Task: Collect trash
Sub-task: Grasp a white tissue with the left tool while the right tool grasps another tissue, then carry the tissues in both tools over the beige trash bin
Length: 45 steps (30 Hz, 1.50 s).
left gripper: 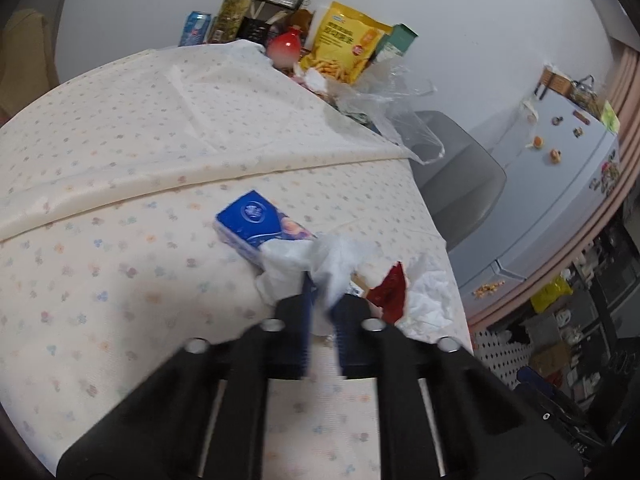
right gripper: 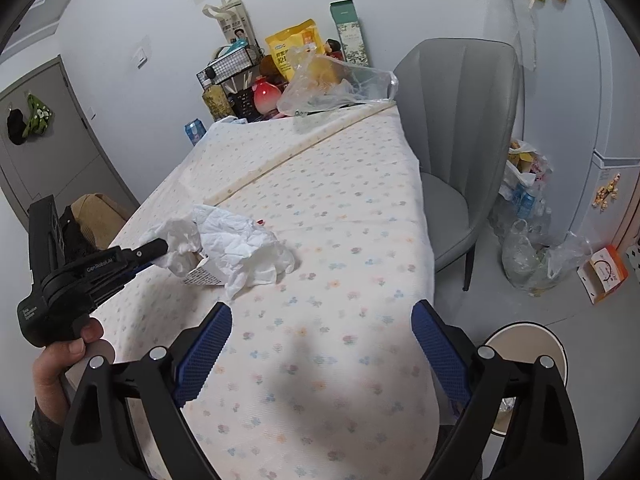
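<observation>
Floral cloth covers the desk (right gripper: pixel 320 208); the left hand-held gripper (left gripper: pixel 323 302) pinches crumpled white tissue (left gripper: pixel 336 264), blurring its fingertips. Right hand-held gripper (right gripper: pixel 322 330) hangs spread wide, grasping nothing; tissue partly hides a blue packet (left gripper: pixel 260 224).

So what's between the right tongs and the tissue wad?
Only bare flowered tablecloth, seen in the right wrist view, between the open right tongs and the tissue wad.

Desk (right gripper: pixel 320 240) cloth: cream, small pastel flower print. Crumpled tissue (right gripper: pixel 240 240): white. Tissue pack (left gripper: pixel 260 224): blue. Wrapper (left gripper: pixel 390 292): red. Snack bag (left gripper: pixel 344 42): yellow. Chair (right gripper: pixel 460 120): grey.
</observation>
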Motion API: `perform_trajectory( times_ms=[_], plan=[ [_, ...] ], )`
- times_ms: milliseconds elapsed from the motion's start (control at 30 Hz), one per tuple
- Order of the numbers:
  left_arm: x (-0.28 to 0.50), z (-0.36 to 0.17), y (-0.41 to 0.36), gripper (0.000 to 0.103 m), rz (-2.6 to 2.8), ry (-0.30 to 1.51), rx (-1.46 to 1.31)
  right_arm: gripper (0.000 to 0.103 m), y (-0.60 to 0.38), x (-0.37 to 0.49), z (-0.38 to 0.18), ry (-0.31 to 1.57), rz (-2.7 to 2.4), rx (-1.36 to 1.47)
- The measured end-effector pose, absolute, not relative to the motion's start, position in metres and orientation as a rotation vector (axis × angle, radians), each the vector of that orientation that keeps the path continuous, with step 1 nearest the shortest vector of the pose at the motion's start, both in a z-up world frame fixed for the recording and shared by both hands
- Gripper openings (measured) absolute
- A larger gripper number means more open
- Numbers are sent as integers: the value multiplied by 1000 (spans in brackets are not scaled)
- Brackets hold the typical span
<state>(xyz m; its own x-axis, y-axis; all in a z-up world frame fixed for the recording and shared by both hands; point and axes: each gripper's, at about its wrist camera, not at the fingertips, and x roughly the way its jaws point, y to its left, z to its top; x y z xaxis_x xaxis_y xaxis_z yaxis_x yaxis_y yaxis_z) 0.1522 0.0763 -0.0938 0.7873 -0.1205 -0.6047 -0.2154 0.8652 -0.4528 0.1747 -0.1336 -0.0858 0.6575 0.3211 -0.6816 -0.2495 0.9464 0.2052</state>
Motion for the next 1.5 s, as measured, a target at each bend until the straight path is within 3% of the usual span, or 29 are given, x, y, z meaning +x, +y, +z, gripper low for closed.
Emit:
perform_trajectory(
  times_ms=[300,767,800,867,900,933,1500],
  plan=[
    [116,-75,107,5,92,572,-566,84,-103,189,-83,787,393,85],
    [87,-81,141,5,164,569,-599,63,-54,233,-105,838,426,24],
    [87,-81,141,5,166,570,-601,57,-54,237,-106,839,429,31],
    [87,-82,142,5,169,571,-603,31,-53,243,-106,850,445,39],
    [87,-81,141,5,169,571,-603,12,-52,244,-106,859,452,34],
    [87,-80,139,5,164,571,-600,4,-51,244,-105,858,454,25],
    [102,-61,85,5,46,554,-545,3,-121,189,-48,696,439,119]
  ],
)
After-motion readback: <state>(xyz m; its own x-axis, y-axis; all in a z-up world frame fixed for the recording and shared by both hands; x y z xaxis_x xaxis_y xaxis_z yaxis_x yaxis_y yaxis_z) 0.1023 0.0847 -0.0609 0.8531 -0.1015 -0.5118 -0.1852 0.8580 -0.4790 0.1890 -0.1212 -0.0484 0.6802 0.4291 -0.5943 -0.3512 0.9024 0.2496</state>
